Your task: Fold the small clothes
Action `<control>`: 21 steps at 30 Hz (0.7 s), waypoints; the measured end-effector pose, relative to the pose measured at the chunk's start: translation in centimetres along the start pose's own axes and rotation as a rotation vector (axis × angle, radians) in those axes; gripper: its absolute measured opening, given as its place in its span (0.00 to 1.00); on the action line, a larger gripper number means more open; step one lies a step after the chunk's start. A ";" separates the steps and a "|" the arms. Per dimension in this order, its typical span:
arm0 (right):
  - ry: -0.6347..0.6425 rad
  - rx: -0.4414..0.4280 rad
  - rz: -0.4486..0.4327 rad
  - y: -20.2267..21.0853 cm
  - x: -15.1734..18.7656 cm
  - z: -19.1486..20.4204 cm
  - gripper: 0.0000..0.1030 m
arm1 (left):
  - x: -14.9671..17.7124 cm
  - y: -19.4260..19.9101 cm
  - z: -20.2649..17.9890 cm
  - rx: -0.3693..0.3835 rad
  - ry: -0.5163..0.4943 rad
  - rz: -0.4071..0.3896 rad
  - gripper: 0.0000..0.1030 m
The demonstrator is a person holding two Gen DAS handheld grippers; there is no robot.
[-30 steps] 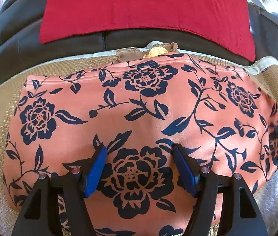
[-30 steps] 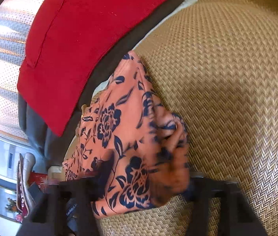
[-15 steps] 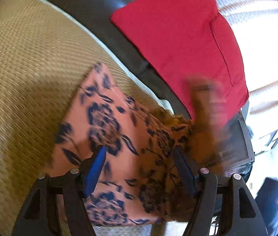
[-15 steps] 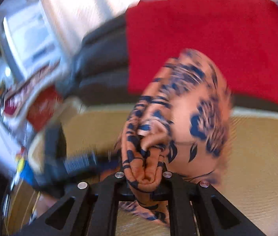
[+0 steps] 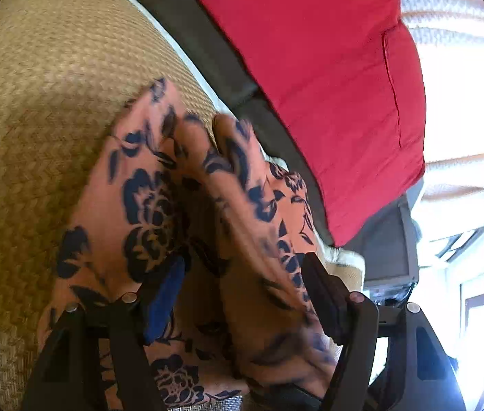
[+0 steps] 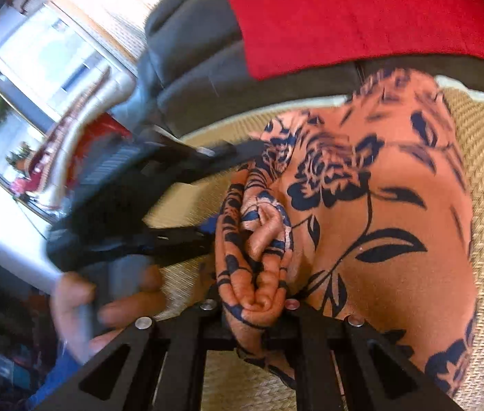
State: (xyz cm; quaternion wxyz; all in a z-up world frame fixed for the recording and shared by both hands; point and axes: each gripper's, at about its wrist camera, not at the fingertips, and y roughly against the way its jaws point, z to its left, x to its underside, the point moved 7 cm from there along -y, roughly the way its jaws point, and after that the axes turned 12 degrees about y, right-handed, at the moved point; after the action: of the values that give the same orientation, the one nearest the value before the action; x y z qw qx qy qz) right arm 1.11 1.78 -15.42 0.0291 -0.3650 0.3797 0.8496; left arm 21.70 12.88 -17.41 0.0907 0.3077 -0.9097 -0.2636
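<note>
One garment (image 5: 159, 205), orange with dark blue flowers, lay on the woven mat (image 5: 36, 102), partly lifted into folds. There were two grippers. The right gripper (image 6: 252, 304) was closed tightly on a bunched edge of the garment, and the cloth was squeezed between its two fingers. The left gripper (image 5: 242, 294) stood wide, with a fold of the garment rising between its two fingers; it was not pinching the cloth. In the right wrist view the left gripper (image 6: 207, 191) reached the garment from the left side, held by one hand (image 6: 105, 304). One red cushion (image 5: 327, 78) leaned on the dark sofa (image 5: 187, 10) behind the mat.
</note>
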 end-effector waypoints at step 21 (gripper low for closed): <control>0.123 0.065 0.056 -4.2 0.4 4.0 0.18 | -8.3 -3.2 -0.5 -0.306 -0.385 0.025 0.15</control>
State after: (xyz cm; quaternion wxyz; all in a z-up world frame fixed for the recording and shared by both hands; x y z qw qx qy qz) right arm -0.25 7.35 -16.51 -0.0064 -0.4047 0.4180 0.8133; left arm 30.09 15.57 -18.67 -0.0354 0.2232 -0.8634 -0.4511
